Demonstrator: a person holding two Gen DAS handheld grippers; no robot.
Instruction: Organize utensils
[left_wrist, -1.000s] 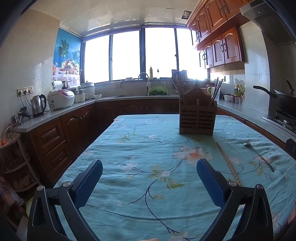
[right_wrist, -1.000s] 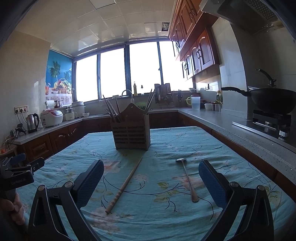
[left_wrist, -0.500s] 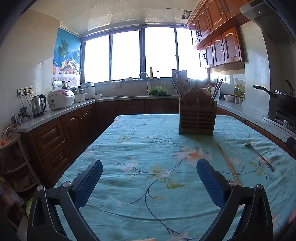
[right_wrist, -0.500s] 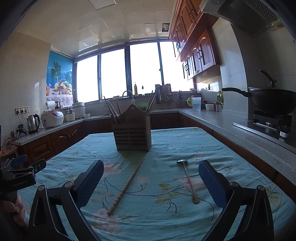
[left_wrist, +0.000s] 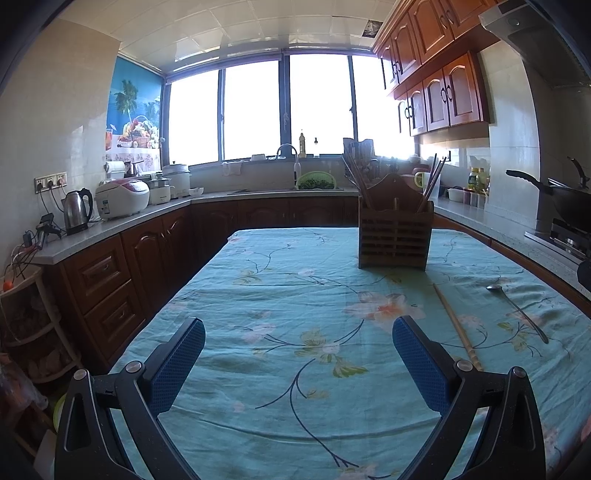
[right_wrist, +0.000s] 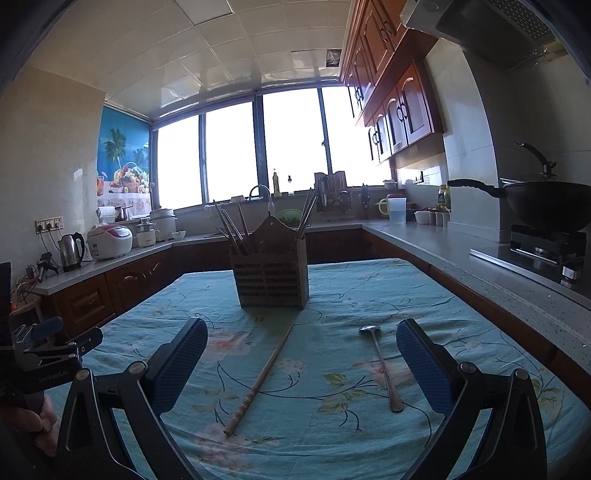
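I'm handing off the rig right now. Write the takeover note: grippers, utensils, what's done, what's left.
Left gripper: open, empty, above the tablecloth.
Right gripper: open, empty, facing the loose utensils.
Wooden holder stands upright mid-table with chopsticks already in it.
Loose on the cloth: one wooden chopstick and one metal spoon, apart, both in front of the holder.
Done: nothing gripped yet.
Left: pick up each and put it in the holder.

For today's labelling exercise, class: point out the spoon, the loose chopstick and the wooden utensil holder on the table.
spoon (right_wrist: 380, 363), right wrist view, on the middle of its handle.
chopstick (right_wrist: 264, 374), right wrist view, on its shaft.
utensil holder (right_wrist: 271, 282), right wrist view, on its slatted front.
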